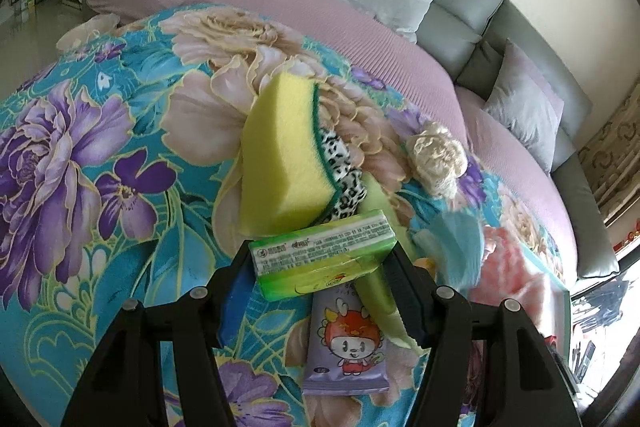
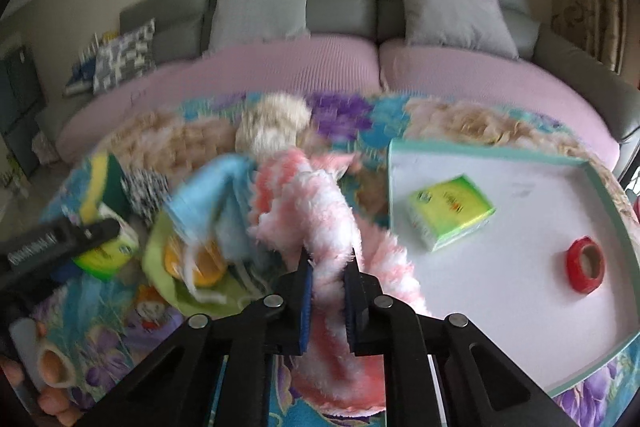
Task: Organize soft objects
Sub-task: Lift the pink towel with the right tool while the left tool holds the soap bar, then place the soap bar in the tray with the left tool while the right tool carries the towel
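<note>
Right gripper [image 2: 328, 269] clamped on pink-white fluffy cloth [image 2: 320, 211], lifted beside tray [image 2: 472, 149]; next carry into tray. Left gripper [image 1: 322, 267] part-open, holding green tissue pack [image 1: 320, 247] at pile.

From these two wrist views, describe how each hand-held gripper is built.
Left hand-held gripper: matte black plastic linkage arms, round silver pivot pins, blue ribbed pads inside both fingers. Right hand-held gripper: same build. White lettering, too blurred to read, runs along the left one's finger.
</note>
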A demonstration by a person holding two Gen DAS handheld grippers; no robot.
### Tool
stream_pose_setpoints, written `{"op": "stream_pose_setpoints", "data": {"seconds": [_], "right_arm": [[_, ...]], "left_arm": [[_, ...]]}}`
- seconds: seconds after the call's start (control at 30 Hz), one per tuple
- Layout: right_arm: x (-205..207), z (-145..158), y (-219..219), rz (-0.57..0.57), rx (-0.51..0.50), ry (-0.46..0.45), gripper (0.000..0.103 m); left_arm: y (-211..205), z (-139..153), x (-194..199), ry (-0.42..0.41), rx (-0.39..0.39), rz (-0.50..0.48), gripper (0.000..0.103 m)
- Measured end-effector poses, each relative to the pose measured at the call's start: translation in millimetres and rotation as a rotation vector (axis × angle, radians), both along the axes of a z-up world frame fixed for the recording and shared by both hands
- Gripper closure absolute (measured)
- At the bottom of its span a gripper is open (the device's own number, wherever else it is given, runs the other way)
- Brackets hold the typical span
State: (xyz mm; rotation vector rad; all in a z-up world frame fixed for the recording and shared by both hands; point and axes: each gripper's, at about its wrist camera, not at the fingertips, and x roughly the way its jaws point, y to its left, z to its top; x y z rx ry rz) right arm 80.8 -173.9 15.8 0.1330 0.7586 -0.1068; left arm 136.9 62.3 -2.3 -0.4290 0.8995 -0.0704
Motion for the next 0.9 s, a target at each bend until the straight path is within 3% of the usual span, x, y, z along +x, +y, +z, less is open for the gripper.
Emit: {"op": "stream_pose_setpoints", "data": {"seconds": [0.13,0.5,0.7,0.9], "right_arm": [[-12.6,23.2,-7.6,-0.028,0.020,-0.102,0.089],[-38.9,52.8,-43.1,-0.137,0.058,-0.218,0.089],[-44.5,44.8,-92.1,-0.289,0.058,-0.184,0.089],[-54.2,36.2,-135.2,-0.451,-0.030,-0.133,0.089]], "left_arm": [[-1.8,13.2,-5.5,-0.058,0.014,-0.003,0.038],[-38.5,41.3,-19.2,-0.193,0.085,-0.113,0.038],[-76.7,42.1,-22.4,-0.205,0.121,-0.229,0.038],[-123.2,41.6,-28.0,-0.198,0.115,-0.372,0.038]]}}
